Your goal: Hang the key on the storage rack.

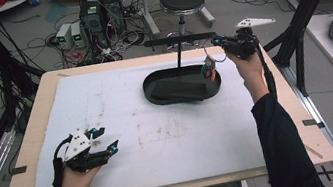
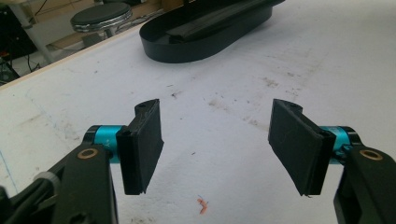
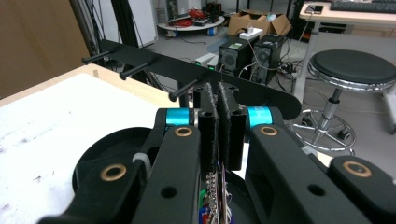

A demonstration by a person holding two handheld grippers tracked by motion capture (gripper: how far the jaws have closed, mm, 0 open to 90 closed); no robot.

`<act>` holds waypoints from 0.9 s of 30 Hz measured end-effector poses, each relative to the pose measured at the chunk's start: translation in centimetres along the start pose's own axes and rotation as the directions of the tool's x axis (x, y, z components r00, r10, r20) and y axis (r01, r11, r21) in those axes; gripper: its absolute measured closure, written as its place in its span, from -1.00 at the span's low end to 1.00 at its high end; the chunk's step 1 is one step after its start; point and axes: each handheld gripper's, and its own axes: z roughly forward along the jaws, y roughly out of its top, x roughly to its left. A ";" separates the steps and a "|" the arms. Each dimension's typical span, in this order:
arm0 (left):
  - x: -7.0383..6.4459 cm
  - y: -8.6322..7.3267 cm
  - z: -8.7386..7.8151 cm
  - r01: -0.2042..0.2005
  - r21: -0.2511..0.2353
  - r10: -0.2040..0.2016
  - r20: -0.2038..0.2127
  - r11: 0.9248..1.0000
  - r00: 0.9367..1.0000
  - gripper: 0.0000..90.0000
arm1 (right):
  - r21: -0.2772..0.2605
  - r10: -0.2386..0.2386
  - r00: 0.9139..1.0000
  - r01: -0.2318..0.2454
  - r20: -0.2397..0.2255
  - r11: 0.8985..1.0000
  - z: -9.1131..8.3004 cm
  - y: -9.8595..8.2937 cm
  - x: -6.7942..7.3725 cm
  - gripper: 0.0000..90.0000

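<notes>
While the left claw (image 1: 103, 140) hovered agape low over the worktop (image 1: 161, 140), the right claw (image 1: 217, 42) was clamped on a keychain (image 1: 209, 68) dangling above the black tray (image 1: 154, 93).

I count two handheld black grippers: my left gripper (image 1: 104, 145) near my edge of the one white foam mat (image 1: 121, 105), well left of the tray, and my right gripper (image 1: 217, 42) just above the tray's right end. There is one black oval metal tray (image 1: 154, 91) on that mat, with one black T-shaped rack (image 1: 179, 39) rising from it. From the rack's crossbar I can count three black pegs (image 3: 186, 87). One small keychain of coloured tags (image 1: 209, 70) hangs over the tray's right end. Behind the tray, on the floor, stands one round black stool (image 1: 182, 1).
</notes>
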 end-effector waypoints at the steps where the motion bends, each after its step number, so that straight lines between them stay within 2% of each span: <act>1: 0.0 0.0 0.0 -0.002 0.002 0.002 -0.001 1.000 1.000 -0.23 | 0.001 0.003 1.000 -0.003 0.000 1.000 0.1 -0.1 -0.1 0.95; 12: 0.1 -0.5 -0.7 0.005 0.010 -0.005 -0.020 1.000 1.000 -0.23 | -0.001 0.034 0.999 -0.034 0.025 0.999 0.9 -0.6 -1.3 0.95; 27: 0.0 -0.5 -0.6 0.001 0.012 -0.001 -0.011 1.000 1.000 -0.23 | 0.005 0.059 0.998 -0.059 0.026 0.998 1.3 -1.1 -2.2 0.95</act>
